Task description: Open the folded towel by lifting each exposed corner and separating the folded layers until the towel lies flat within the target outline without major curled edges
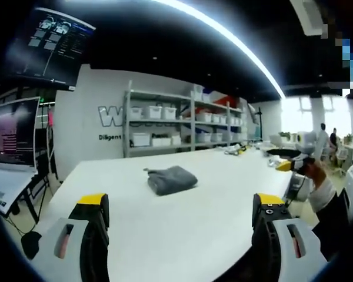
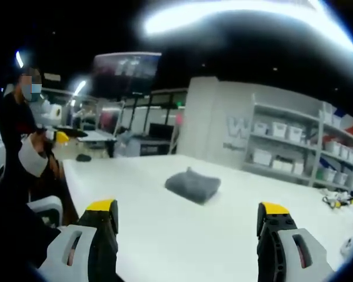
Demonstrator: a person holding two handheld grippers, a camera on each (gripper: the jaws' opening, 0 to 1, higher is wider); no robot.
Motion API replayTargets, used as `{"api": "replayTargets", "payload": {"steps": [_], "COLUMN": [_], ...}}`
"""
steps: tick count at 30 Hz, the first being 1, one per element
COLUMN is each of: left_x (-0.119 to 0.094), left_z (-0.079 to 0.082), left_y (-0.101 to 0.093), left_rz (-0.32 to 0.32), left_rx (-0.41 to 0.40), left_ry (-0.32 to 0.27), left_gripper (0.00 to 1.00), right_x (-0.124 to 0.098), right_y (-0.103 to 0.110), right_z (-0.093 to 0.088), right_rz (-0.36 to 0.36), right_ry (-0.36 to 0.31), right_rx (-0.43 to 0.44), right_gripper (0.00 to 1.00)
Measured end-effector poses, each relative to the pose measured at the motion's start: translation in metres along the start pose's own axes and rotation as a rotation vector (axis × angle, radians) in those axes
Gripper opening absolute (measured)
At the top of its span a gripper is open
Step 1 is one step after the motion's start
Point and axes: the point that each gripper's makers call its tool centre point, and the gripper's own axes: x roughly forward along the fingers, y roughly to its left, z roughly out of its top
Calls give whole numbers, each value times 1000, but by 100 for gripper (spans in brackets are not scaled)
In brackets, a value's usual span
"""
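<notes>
The towel point(image 1: 172, 179) sits fully folded on the tabletop point(image 1: 165, 235). Both grippers, left gripper point(image 1: 179, 220) and right gripper point(image 2: 188, 226), hang well back, jaws apart and empty; all unfolding remains

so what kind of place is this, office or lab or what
Most likely a robotics lab or workshop: metal shelving stacked with white storage bins, monitors on stands showing data, and a big white worktable holding just a folded grey towel.

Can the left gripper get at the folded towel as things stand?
Probably yes. The left gripper is open, and bare white table lies between its jaws and the grey towel, with nothing in between.
</notes>
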Motion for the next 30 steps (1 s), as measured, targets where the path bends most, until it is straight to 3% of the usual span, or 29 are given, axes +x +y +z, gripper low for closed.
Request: {"api": "replayTargets", "payload": {"steps": [17, 30], "left_x": [1, 7], "left_z": [2, -2], "left_y": [4, 5], "left_rz": [8, 12], "left_rx": [3, 17], "left_ry": [3, 19], "left_gripper": [100, 100], "right_x": [2, 10], "right_y": [-4, -8], "right_z": [5, -3], "right_rz": [-7, -9], "right_ry": [1, 16], "right_rx": [2, 20], "right_gripper": [100, 100]}}
